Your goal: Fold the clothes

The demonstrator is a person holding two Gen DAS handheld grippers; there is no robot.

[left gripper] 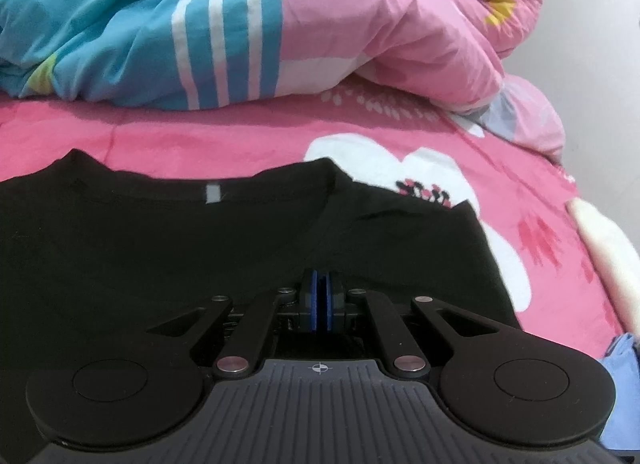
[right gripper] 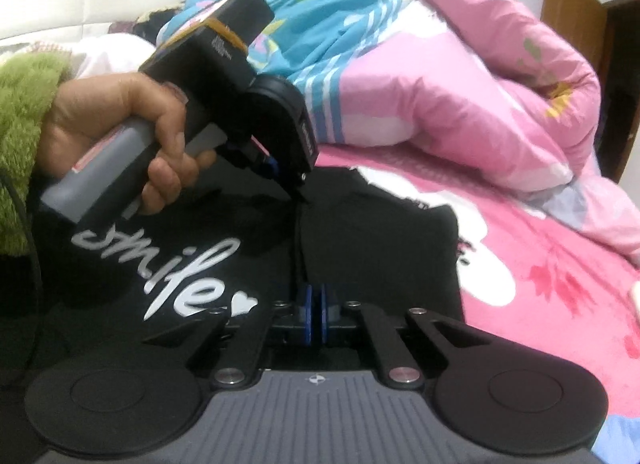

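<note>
Pinching black shirt [left gripper: 120, 248] | left claw [left gripper: 320, 284] closed | right claw [right gripper: 315, 296] closed

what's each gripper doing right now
left gripper: shut on the black shirt.
right gripper: shut on the same shirt's fabric.

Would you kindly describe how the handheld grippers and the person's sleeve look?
Each gripper, left and right, is matte black with blue-padded fingers, round side discs, silver pivot pins and a ribbed grey base with a crosshair mark. The left has a grey handle. The sleeve is fuzzy green.
</note>
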